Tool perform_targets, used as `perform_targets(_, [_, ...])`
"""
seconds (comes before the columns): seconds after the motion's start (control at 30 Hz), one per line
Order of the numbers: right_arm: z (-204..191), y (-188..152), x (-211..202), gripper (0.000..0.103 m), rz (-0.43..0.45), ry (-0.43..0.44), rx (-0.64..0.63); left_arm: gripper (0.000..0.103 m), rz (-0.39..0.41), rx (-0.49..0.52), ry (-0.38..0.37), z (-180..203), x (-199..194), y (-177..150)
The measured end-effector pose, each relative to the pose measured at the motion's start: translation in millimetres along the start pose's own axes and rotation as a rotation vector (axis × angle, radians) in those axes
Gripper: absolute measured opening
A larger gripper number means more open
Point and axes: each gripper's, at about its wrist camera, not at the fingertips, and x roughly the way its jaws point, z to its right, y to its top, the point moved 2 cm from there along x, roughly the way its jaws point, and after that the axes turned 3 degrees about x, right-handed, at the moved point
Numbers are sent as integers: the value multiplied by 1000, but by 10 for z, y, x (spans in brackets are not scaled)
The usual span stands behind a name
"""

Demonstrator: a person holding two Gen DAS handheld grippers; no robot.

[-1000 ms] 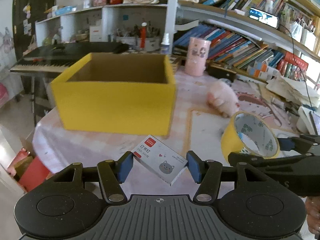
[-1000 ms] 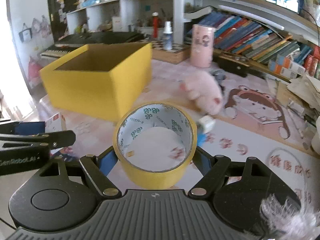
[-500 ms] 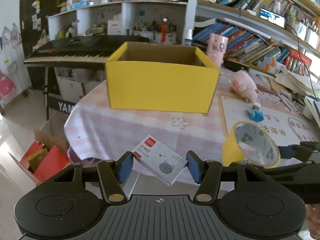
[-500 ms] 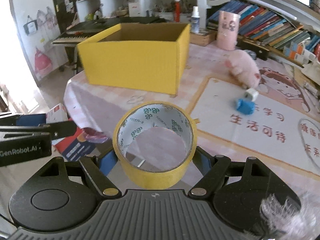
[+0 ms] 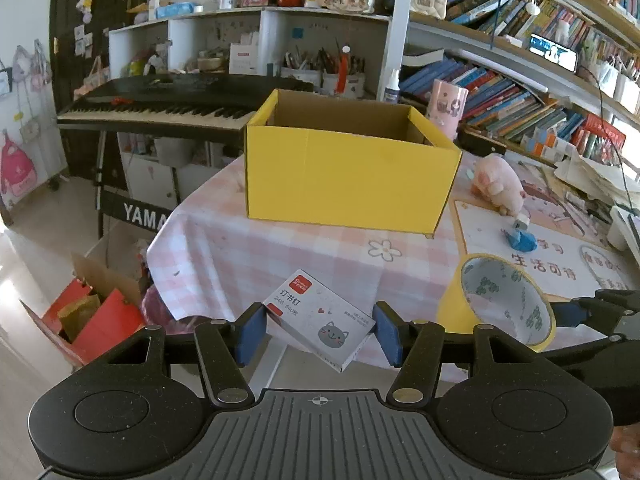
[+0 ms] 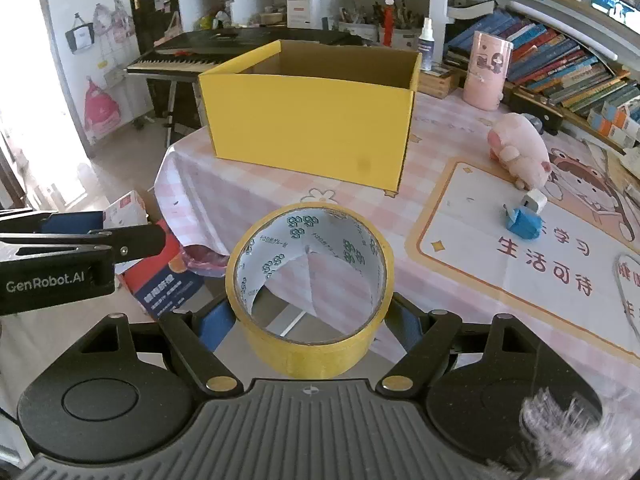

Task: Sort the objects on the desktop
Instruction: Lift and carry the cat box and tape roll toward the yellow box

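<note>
Yellow box (image 6: 308,120) blocks the table's near edge; its top stands open.

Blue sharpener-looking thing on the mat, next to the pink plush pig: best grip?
A judgement: come from above and close the right hand-held gripper, once it drops the tape roll, across the blue item's short width. It lies low and flat on the mat. Avoid the far side; the small white piece touches it there.

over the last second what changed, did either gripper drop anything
Nothing dropped. Both grippers pulled back from the yellow box, off past the table edge. Left gripper still holds the staple box; right gripper still holds the tape roll.
</note>
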Motion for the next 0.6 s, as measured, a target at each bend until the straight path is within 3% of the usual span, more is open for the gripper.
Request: perform_targets(0.6, [-122,117,-71,79,48,-4,-11,58,57,24,-3,-78,-83,104])
